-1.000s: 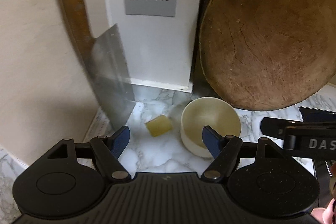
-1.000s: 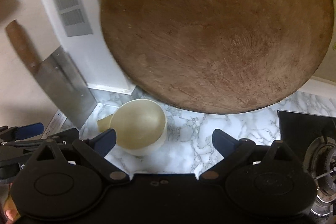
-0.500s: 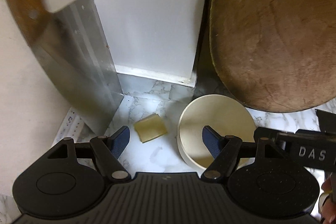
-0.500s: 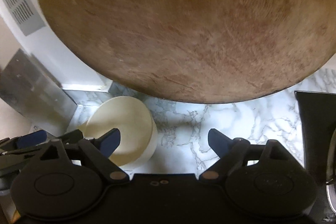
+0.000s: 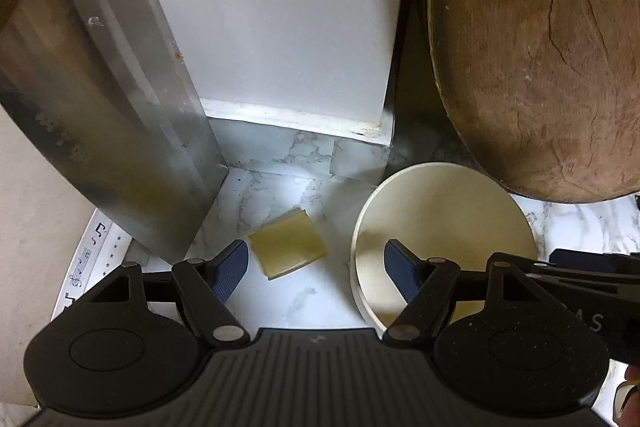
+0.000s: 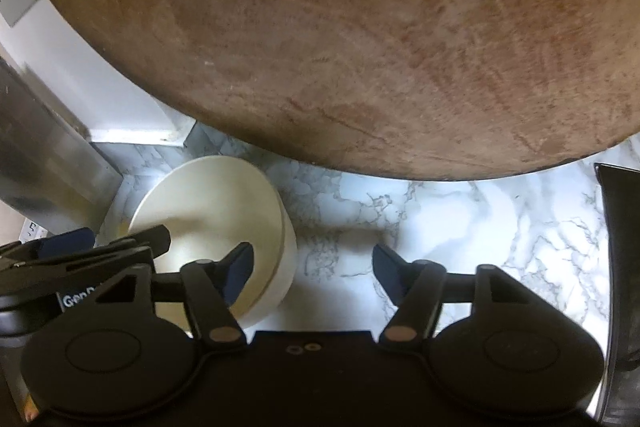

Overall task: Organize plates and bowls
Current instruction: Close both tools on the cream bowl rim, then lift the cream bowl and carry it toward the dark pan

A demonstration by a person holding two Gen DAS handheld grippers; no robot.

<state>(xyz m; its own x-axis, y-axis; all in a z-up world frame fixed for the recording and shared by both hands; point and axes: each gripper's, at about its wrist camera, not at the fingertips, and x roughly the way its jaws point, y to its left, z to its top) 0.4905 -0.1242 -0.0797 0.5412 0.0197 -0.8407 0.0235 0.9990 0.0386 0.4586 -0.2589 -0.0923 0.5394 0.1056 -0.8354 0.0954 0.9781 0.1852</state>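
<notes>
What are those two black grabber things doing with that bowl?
A person holds a gripper in each hand, both reaching for the cream round bowl on the white marble counter. The left gripper and the right gripper each straddle one side of its rim, one finger inside. Both have just been closing, but neither pinches it yet.

One bowl (image 5: 442, 223), possibly two nested; one cleaver (image 5: 100, 115); one board (image 5: 540, 47).
</notes>
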